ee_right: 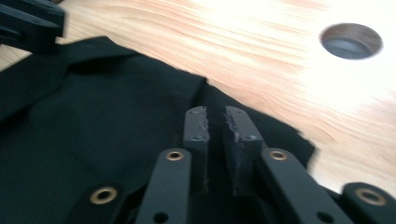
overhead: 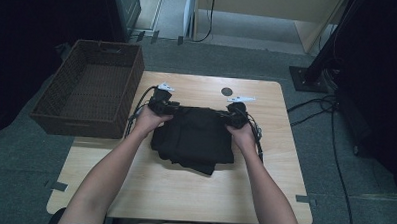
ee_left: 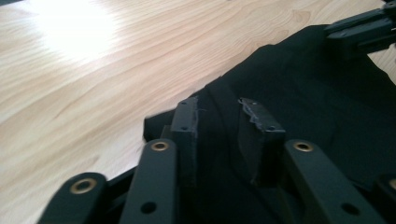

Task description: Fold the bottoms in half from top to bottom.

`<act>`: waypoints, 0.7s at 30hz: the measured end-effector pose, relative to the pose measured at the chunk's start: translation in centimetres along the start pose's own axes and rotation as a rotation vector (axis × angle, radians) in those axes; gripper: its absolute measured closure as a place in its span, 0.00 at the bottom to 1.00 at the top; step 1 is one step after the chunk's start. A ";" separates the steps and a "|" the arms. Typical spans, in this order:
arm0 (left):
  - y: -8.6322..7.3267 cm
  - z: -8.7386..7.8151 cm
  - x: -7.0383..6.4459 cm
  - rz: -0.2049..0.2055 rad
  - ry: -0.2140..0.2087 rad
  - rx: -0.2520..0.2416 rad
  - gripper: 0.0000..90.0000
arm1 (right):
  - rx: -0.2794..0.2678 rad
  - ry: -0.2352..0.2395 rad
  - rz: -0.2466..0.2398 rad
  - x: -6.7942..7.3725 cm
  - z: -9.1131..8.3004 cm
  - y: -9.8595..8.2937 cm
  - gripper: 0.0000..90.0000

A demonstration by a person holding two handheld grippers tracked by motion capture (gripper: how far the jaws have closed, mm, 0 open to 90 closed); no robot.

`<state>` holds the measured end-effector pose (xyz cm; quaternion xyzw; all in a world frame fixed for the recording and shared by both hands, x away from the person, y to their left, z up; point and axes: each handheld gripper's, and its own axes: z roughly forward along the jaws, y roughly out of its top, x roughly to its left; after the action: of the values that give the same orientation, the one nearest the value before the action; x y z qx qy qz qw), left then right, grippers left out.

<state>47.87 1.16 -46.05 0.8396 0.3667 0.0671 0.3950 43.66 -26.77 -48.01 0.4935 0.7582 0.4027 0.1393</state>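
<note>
The left tongs sit at the far left corner of a black garment, their jaws set a little apart with a raised fold of the dark cloth running up between them; in the left gripper view the cloth appears pinched there, so they look clenched on the garment. The right tongs are at the garment's far right corner, jaws drawn almost together with only a thin slit between the worn pads, and black cloth lies under and around them; whether a layer is caught in that slit I cannot tell. In the high view the left tongs and right tongs are held level with each other along the garment's far edge, each gripped by a hand coming in from the near side, forearms bare.

The garment is folded into a rough rectangle lying flat at the middle of the wooden tabletop, with a loose flap sticking out at its near right corner. Beyond the right tongs a round hole is cut in the tabletop. A brown woven basket stands off the tabletop's far left corner, overlapping its edge
</note>
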 end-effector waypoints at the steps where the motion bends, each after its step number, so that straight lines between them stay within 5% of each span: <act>1: 0.2 0.4 -0.1 0.000 0.001 -0.001 0.73 | 0.004 0.005 0.000 0.2 0.4 0.2 0.82; 6: 0.7 2.5 -0.5 0.010 -0.011 0.037 0.68 | 0.006 0.009 0.003 0.9 2.1 0.8 0.75; 11: 0.1 4.3 -0.1 0.019 0.034 0.086 0.65 | 0.018 0.021 0.016 1.4 3.3 1.1 0.66; 17: -0.2 4.7 0.1 0.025 0.060 0.102 0.87 | 0.064 0.002 0.009 2.4 4.7 0.8 0.67; 21: -0.3 4.2 1.1 -0.005 0.019 0.081 0.76 | 0.067 -0.001 -0.001 3.0 3.5 1.0 0.72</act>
<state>50.18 -0.56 -49.34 0.8533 0.3750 0.0594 0.3574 45.01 -22.31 -48.97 0.4977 0.7715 0.3768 0.1230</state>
